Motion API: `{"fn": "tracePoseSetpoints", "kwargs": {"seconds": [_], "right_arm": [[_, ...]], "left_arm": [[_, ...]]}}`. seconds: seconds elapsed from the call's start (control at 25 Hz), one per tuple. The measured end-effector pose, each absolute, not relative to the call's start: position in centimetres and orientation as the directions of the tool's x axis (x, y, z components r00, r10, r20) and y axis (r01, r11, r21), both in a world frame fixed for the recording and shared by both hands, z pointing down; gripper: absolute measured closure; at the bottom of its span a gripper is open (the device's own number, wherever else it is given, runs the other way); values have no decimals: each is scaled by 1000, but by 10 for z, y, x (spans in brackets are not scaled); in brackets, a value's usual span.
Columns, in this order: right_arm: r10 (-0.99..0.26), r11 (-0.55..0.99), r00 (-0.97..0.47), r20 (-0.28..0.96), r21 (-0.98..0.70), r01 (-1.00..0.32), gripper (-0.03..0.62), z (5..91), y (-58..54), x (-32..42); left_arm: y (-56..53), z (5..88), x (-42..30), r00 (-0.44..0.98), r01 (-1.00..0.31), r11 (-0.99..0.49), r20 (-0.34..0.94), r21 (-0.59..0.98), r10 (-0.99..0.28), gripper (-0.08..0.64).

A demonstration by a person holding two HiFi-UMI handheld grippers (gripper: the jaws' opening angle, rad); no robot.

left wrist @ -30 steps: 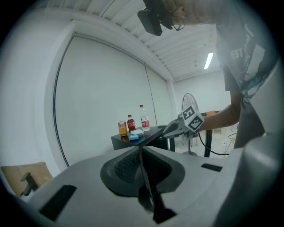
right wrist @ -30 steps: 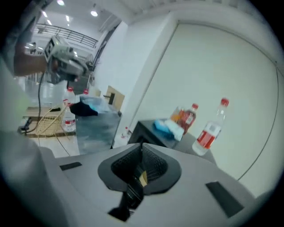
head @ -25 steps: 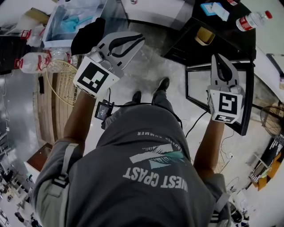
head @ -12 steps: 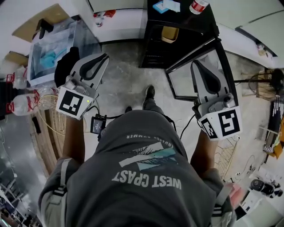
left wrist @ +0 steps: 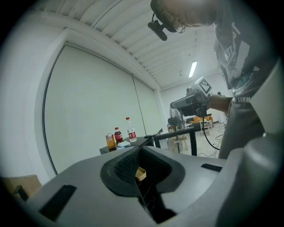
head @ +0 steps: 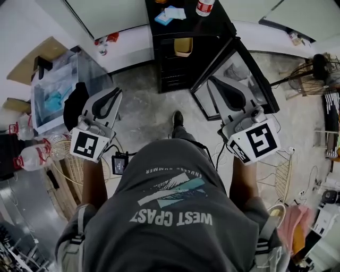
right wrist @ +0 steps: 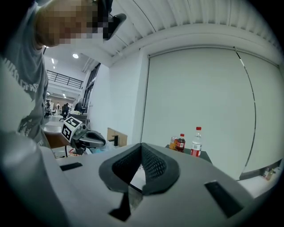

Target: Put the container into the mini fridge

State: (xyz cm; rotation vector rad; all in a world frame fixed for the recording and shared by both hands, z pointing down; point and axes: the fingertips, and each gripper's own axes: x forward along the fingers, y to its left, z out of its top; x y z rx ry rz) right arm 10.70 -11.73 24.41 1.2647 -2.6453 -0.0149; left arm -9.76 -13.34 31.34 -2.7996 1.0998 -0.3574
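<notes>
The black mini fridge (head: 170, 64) stands ahead of me with its glass door (head: 252, 79) swung open to the right. A small yellow container (head: 183, 46) sits on a shelf inside it; through the left gripper's jaws it shows as a pale container (left wrist: 140, 174). My left gripper (head: 113, 92) hangs left of the fridge, shut and holding nothing. My right gripper (head: 213, 81) is held over the open door, also shut with nothing in it. In their own views the left gripper (left wrist: 140, 149) and right gripper (right wrist: 142, 145) have tips that meet.
Bottles (head: 203, 6) and a blue packet (head: 170, 14) lie on the fridge top. A clear plastic box (head: 53, 90), water bottles (head: 34, 156) and a wicker basket (head: 71, 170) stand at the left. A fan (head: 313, 66) and wire stool (head: 281, 175) are at the right.
The person has turned toward the fridge, which has shifted from upper right to straight ahead. Both grippers stayed shut and empty; the right one now sits over the open door.
</notes>
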Motion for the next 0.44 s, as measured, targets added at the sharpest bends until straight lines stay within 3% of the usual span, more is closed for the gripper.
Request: {"fn": "tracePoseSetpoints", "kwargs": {"seconds": [0.44], "right_arm": [[-770, 631, -608, 194, 89, -771, 566, 252, -131, 92]], "left_arm": [[-140, 324, -114, 709, -654, -737, 201, -170, -676, 524]]}}
